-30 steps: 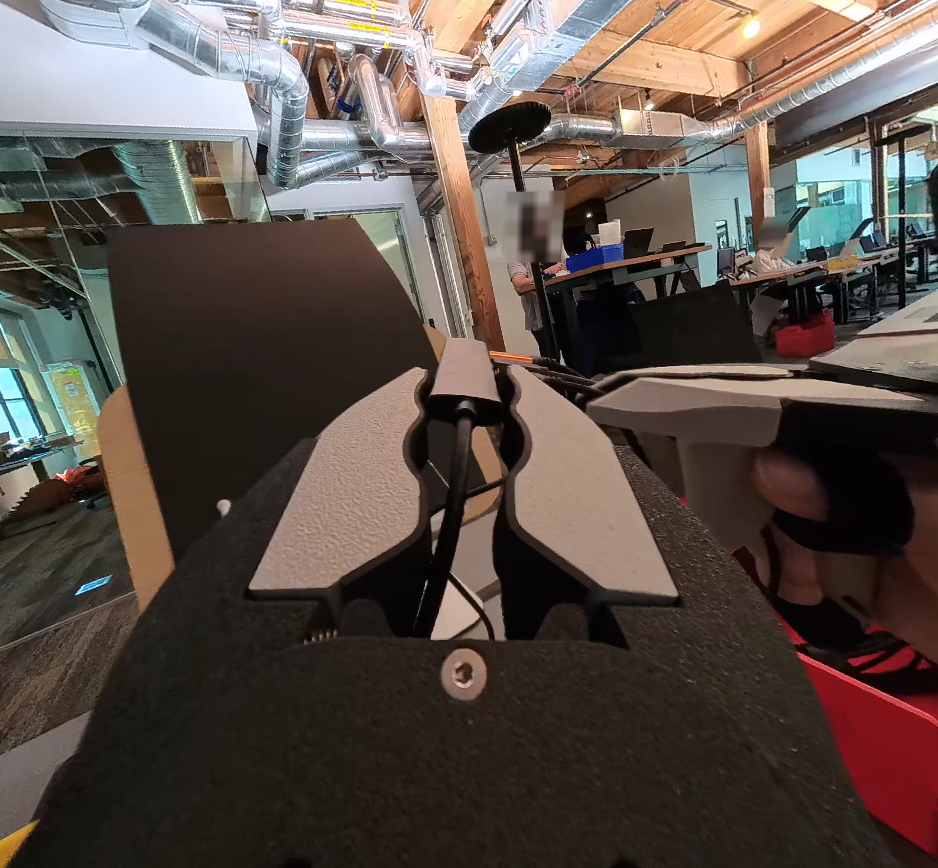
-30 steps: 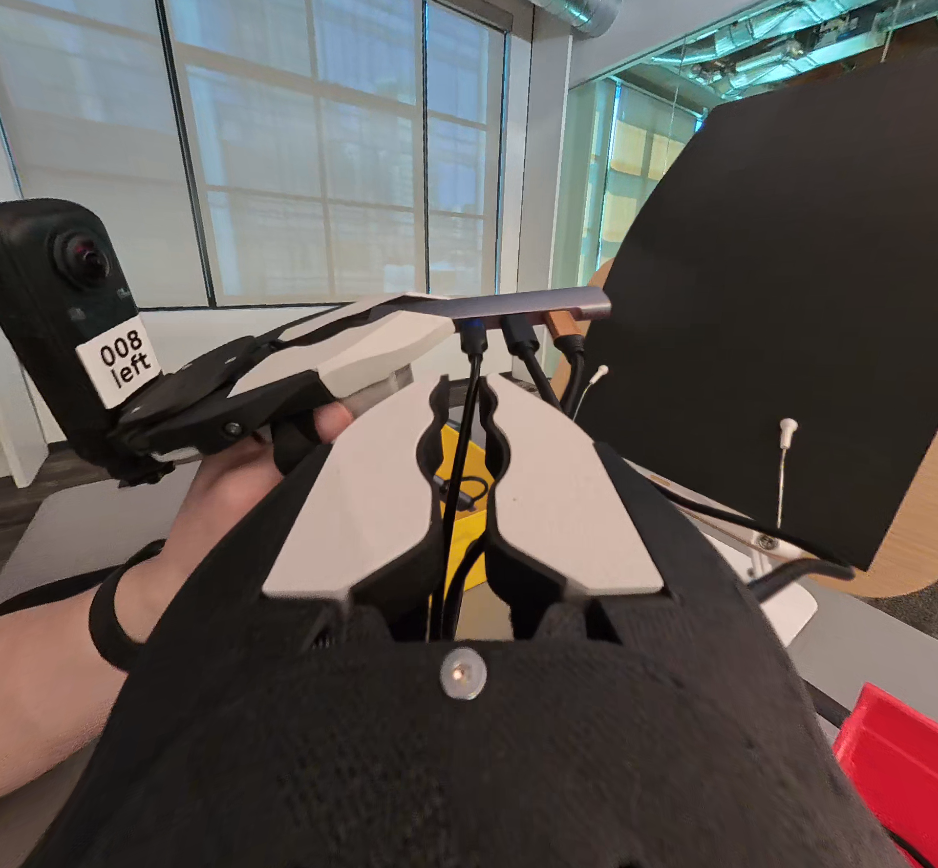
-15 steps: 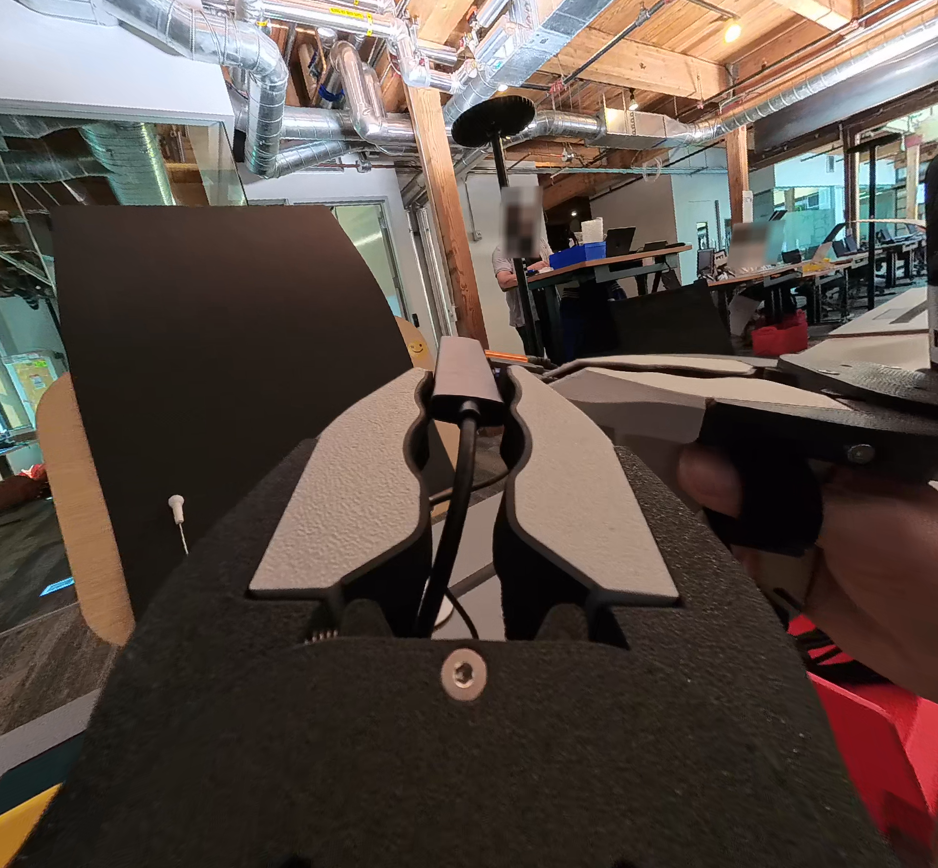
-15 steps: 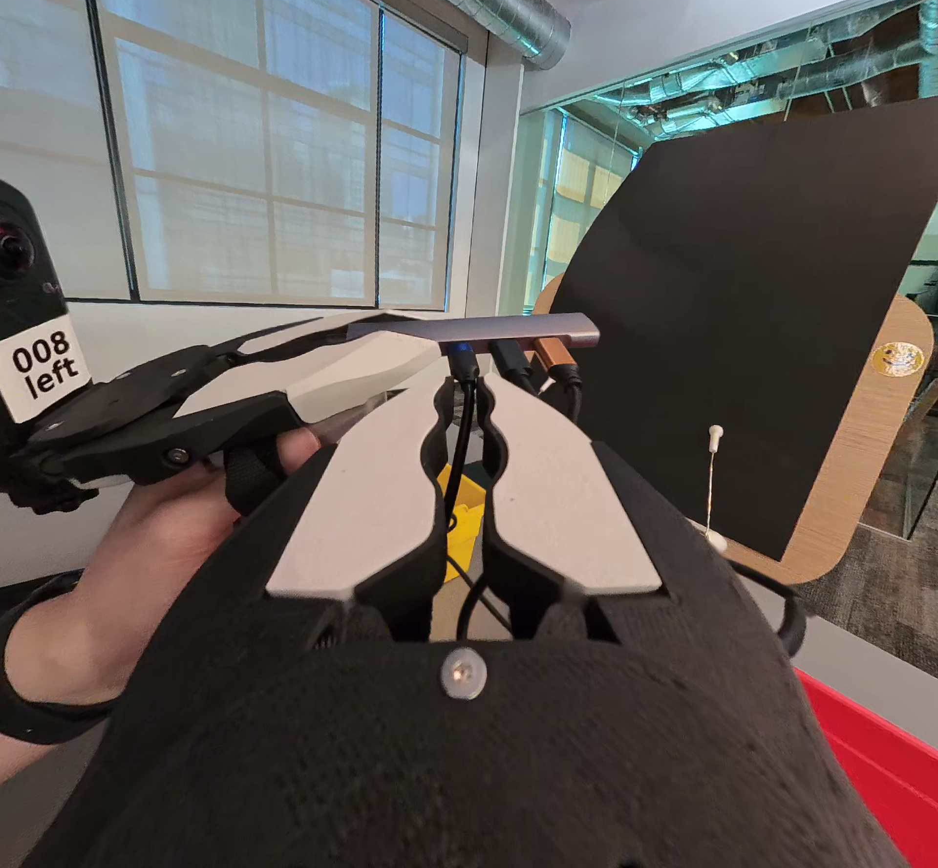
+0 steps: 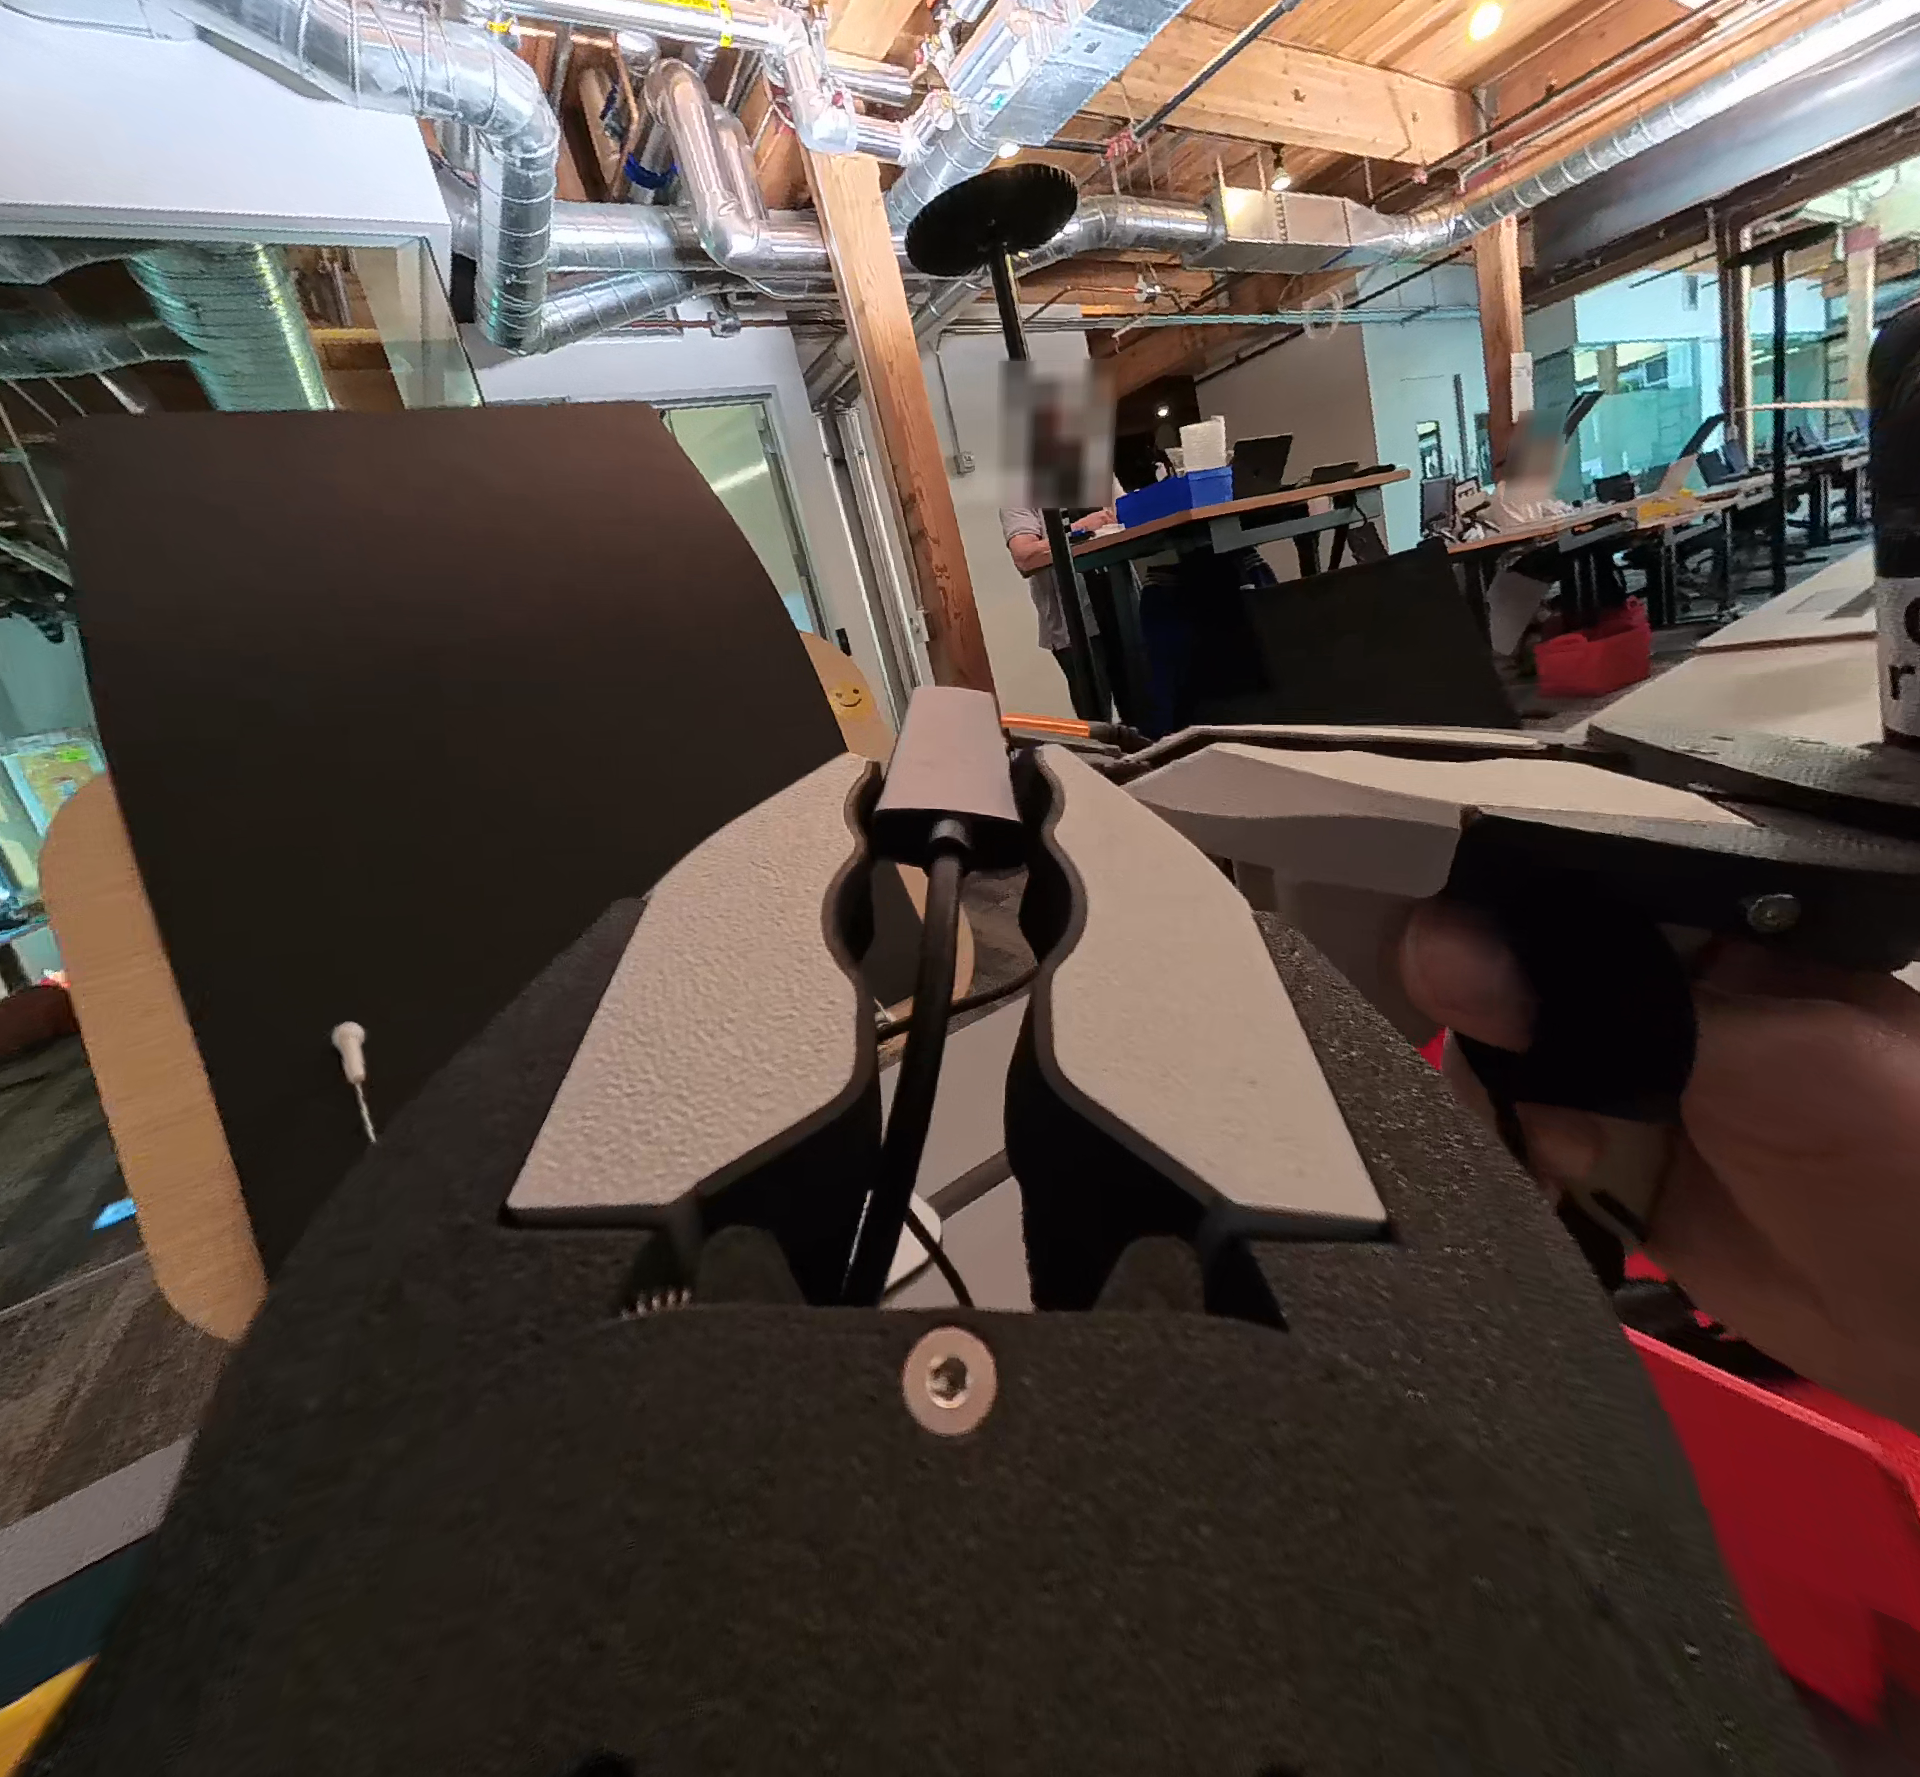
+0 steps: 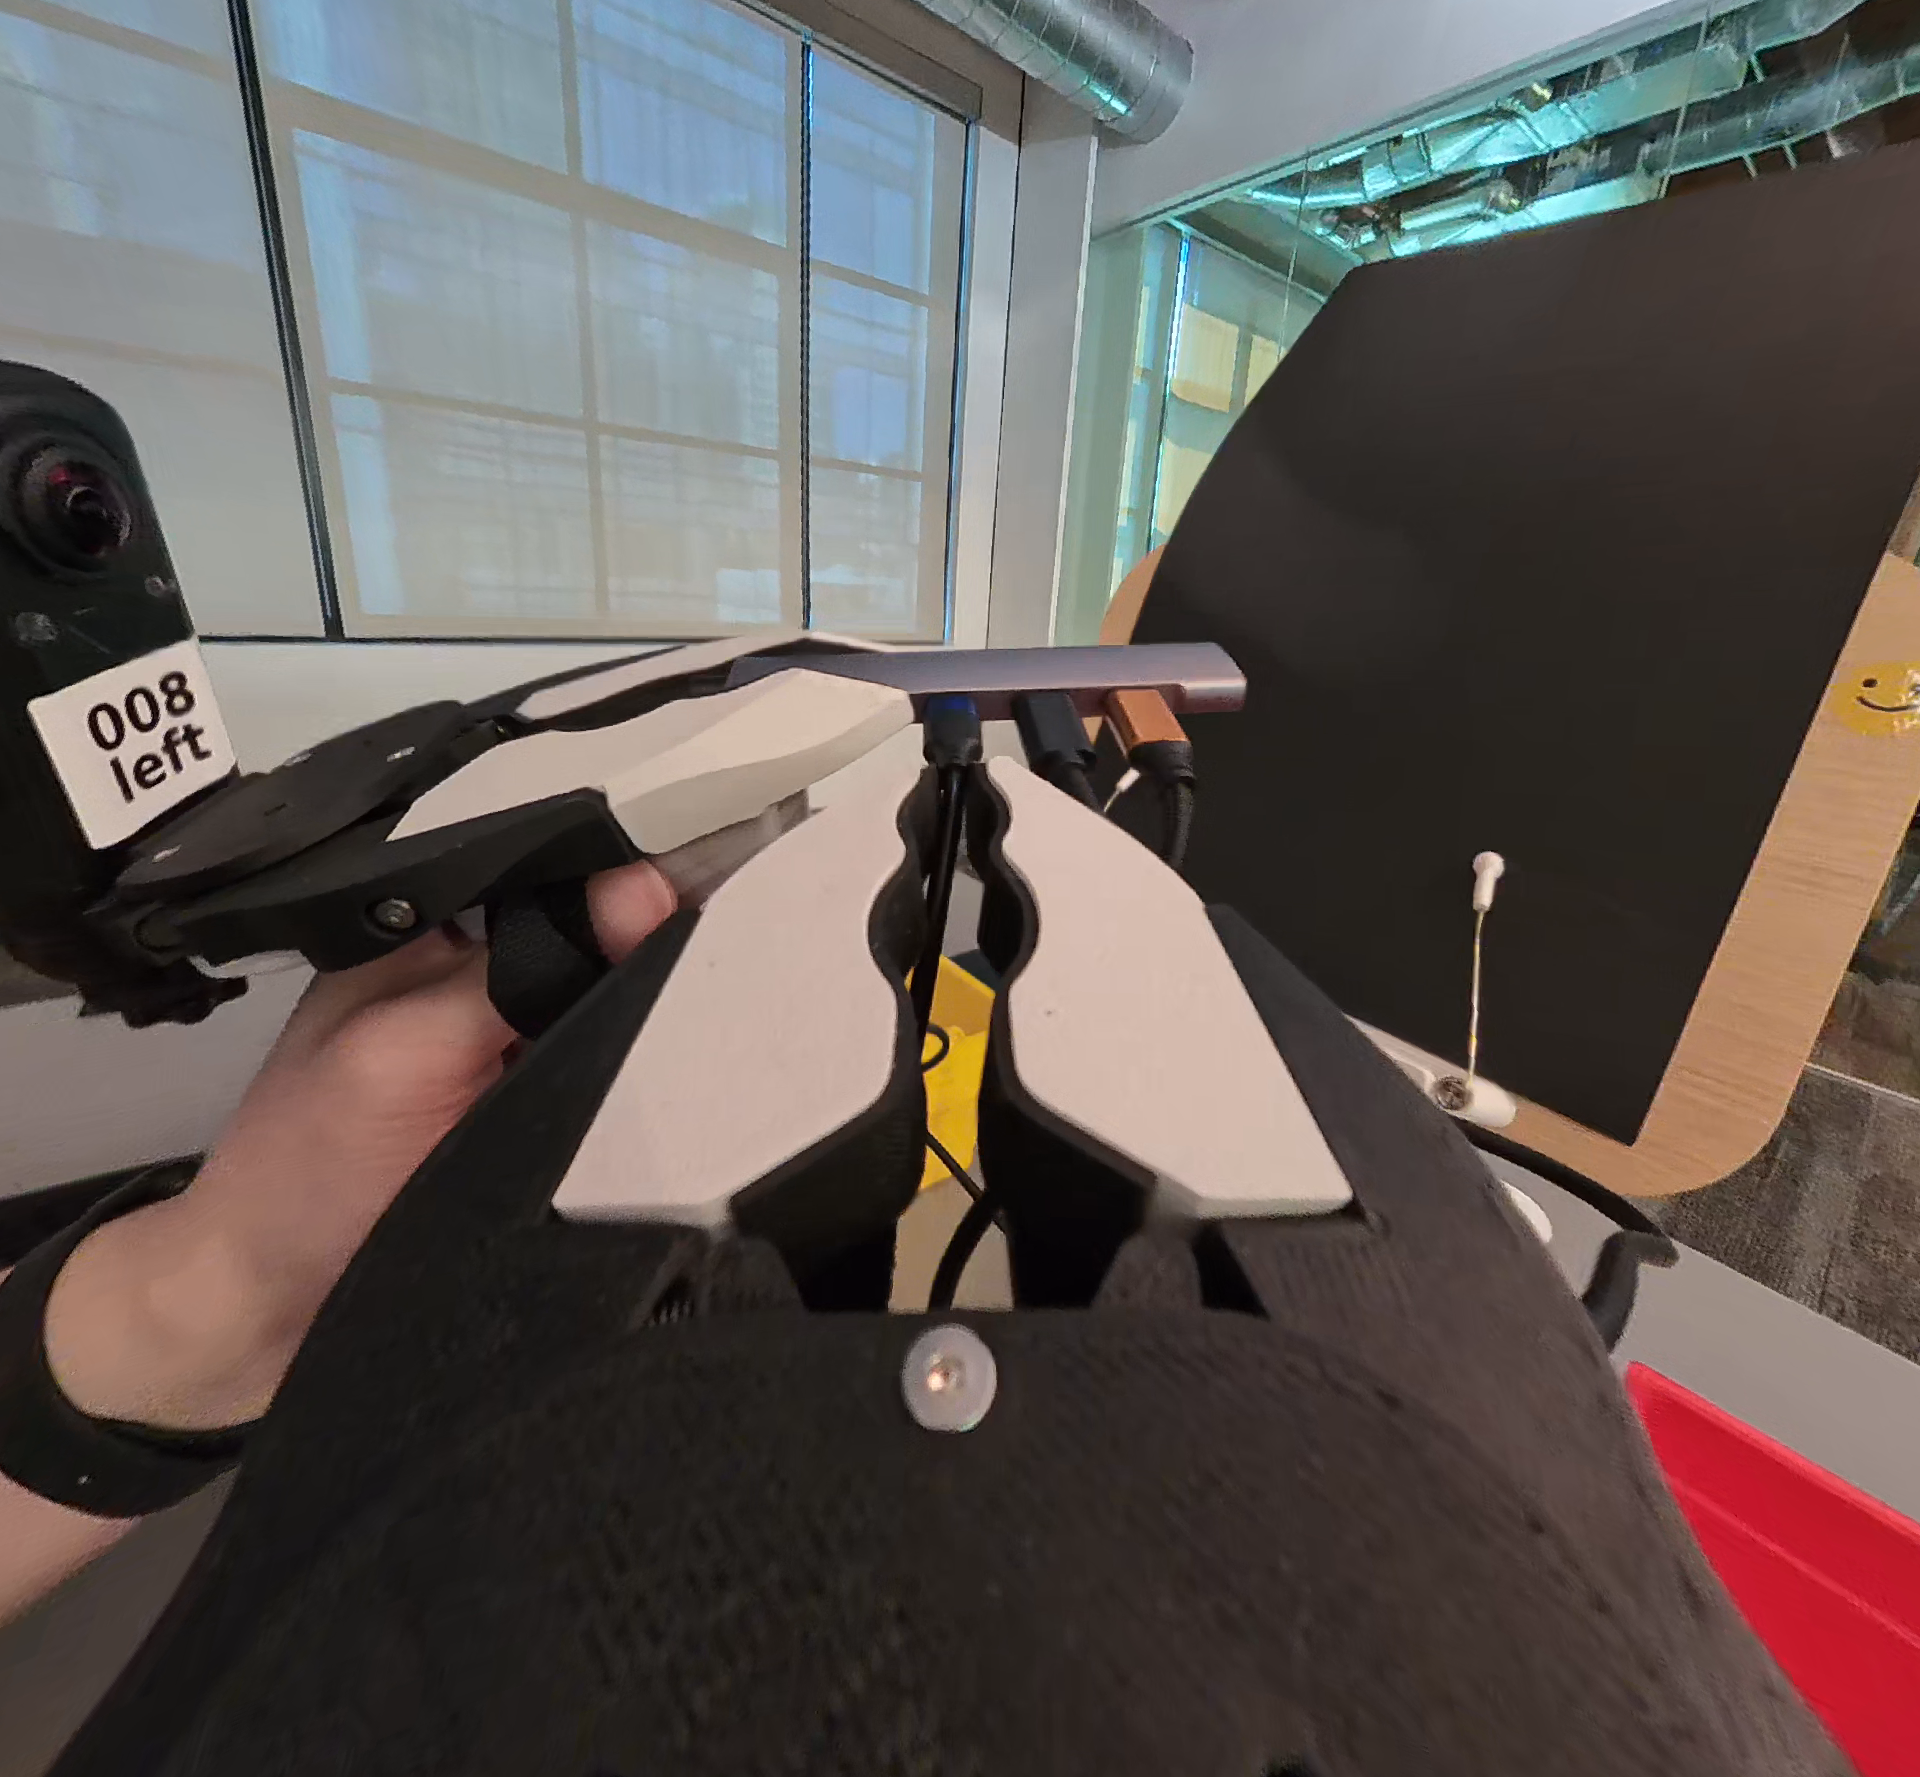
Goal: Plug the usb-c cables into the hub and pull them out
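Left gripper (image 5: 951, 787) clamps hub (image 5: 948, 761); cable (image 5: 914, 1052) trails.

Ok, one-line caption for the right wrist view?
Right tool shut on the blue plug under the hub, which the left tool holds level with three plugs seated.

One flat grey metal hub (image 6: 997, 671), held level in the air. Three cable plugs along its near edge: one blue-collared (image 6: 951, 728) at left, one black (image 6: 1051, 728) in the middle, one copper-coloured (image 6: 1143, 721) at right. Two grippers, each with two pale fingers.
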The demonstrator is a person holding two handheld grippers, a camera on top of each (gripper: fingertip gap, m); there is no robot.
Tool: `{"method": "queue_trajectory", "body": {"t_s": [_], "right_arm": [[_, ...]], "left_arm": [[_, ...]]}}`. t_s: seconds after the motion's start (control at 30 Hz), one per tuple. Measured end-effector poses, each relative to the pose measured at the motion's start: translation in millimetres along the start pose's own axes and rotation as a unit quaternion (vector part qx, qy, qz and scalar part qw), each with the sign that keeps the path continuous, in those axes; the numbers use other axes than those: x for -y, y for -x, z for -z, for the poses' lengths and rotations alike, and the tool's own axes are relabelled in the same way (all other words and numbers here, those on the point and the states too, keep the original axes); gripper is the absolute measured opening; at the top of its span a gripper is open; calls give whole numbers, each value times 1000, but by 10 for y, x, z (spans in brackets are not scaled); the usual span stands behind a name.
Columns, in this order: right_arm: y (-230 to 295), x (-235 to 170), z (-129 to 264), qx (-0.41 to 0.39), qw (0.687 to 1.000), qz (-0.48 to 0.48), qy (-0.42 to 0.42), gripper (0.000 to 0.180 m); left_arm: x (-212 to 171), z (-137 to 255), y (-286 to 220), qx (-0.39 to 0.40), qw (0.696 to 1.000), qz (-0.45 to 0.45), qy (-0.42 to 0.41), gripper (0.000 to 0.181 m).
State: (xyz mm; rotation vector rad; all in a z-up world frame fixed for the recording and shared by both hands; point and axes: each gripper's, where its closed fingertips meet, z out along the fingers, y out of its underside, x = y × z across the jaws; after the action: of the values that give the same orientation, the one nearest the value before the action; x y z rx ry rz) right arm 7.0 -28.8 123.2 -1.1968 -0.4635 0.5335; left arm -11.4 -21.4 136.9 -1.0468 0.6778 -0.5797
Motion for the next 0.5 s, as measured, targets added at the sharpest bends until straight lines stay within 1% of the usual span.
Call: {"method": "queue_trajectory", "body": {"t_s": [0.07, 0.17, 0.23, 0.33, 0.4, 0.5], "right_arm": [[-31, -5, -9, 17, 1000, -17, 9, 6], [-57, -19, -27, 35, 997, -66, 28, 7], [-81, -17, -30, 24, 997, -75, 18, 14], [-124, -46, -28, -7, 999, -43, 18, 14], [-144, -13, -3, -22, 999, -22, 11, 11], [-149, 16, 15, -35, 999, 12, 12, 12]], "left_arm": [[-28, -35, 8, -3, 1000, 14, -4, 24], [-59, -53, 25, 0, 1000, -8, -1, 24], [-88, -78, 18, -1, 1000, 2, 1, 24], [-137, -104, 12, -1, 1000, 19, 1, 24], [-124, -110, -15, -4, 1000, 13, -1, 24], [-88, -110, -60, -1, 1000, 1, -5, 24]]}}
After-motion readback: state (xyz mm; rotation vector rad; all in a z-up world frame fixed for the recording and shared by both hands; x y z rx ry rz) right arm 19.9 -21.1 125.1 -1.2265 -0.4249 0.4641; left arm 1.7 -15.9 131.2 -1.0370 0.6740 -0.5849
